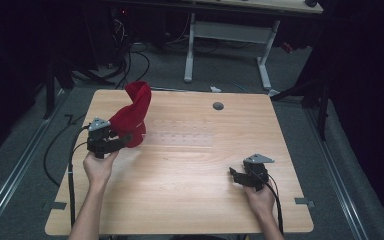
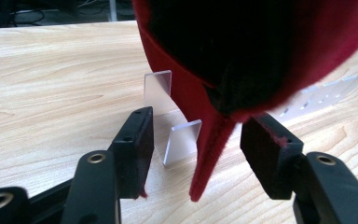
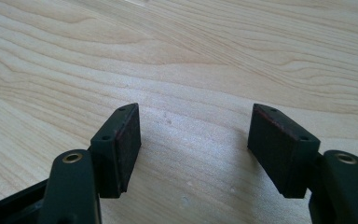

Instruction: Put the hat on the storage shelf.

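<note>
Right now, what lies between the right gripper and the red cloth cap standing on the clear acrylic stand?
Bare wooden table, plus the flat clear acrylic stand beside the red cloth cap; the high view shows it. Right gripper stands open.

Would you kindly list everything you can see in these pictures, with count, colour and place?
red hat: one, red, standing over the left end of the clear rack, at the left gripper.
clear rack: one, see-through plastic with upright tabs, lying flat at mid-table.
round plug: one, grey, in the tabletop near the far edge.
table: one, light wood.
white desk frame: one, white, on the floor beyond the table.
left gripper: one, black, jaws open with the hat's hem hanging between them.
right gripper: one, black, jaws open over bare wood.
hands: two, at the near edge.
</note>
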A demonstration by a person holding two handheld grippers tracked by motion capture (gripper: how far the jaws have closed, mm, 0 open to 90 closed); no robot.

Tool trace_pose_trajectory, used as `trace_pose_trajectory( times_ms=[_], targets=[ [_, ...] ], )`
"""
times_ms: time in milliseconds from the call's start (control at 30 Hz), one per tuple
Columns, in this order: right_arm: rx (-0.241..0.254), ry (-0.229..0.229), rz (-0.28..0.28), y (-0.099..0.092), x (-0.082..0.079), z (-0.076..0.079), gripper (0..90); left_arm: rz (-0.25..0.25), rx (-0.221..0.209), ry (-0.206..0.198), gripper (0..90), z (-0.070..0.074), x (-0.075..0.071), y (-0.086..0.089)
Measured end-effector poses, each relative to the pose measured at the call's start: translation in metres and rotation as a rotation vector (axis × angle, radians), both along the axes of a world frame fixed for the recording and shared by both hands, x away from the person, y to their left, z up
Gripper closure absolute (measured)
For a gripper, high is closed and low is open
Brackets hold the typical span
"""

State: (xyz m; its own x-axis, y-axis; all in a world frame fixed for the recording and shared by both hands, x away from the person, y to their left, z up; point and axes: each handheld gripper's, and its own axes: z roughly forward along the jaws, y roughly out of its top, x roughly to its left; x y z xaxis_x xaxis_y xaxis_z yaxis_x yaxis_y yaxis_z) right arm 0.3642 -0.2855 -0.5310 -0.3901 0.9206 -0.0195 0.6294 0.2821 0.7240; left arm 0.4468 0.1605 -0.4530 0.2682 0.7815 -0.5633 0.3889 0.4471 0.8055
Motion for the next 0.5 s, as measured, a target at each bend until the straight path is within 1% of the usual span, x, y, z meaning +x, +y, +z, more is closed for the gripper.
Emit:
trace_pose_trajectory(
  times_ms=[133, 200, 333, 500],
  targets=[
    [0.000, 0.000, 0.000, 0.000, 0.000, 0.000, 34.6, -0.003, 0.006, -0.010, 43.2, 0.003, -0.004, 0.000],
    [0.000, 0.000, 0.000, 0.000, 0.000, 0.000, 34.6, 0.008, 0.010, -0.019, 43.1, 0.005, -0.006, 0.001],
    [0.000, 0.000, 0.001, 0.000, 0.000, 0.000, 34.7, 0.016, -0.005, -0.024, 43.0, 0.005, -0.011, 0.004],
    [0.000, 0.000, 0.000, 0.000, 0.000, 0.000, 34.6, 0.030, -0.014, -0.031, 42.2, 0.006, -0.018, 0.010]
  ],
)
